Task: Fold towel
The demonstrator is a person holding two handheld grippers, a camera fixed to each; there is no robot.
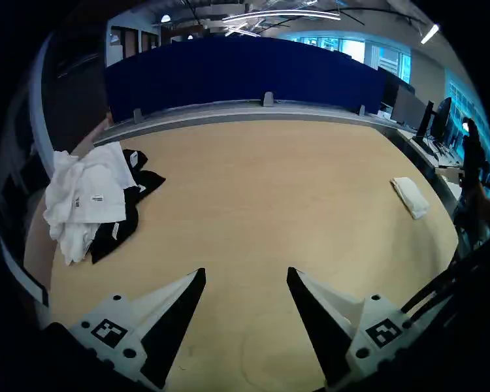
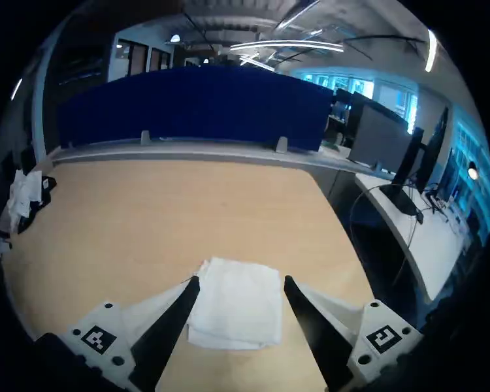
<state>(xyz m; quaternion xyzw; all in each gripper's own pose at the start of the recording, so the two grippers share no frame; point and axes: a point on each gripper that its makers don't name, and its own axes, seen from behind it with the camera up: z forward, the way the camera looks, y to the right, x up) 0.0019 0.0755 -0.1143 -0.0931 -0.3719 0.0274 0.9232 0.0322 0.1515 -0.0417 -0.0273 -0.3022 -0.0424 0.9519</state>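
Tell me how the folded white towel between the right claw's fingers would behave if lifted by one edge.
The folded white towel would probably sag and start unfolding: it's soft cloth in loose layers, with uneven edges. It's likely light, being thin and flat on the table. Pushed, it would probably bunch rather than slide cleanly.

black cloth: partly under white pile | tags: too small to read

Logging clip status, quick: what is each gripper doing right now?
Left gripper: jaws open, holding nothing.
Right gripper: jaws open, one on either side of the folded white towel lying on the table.
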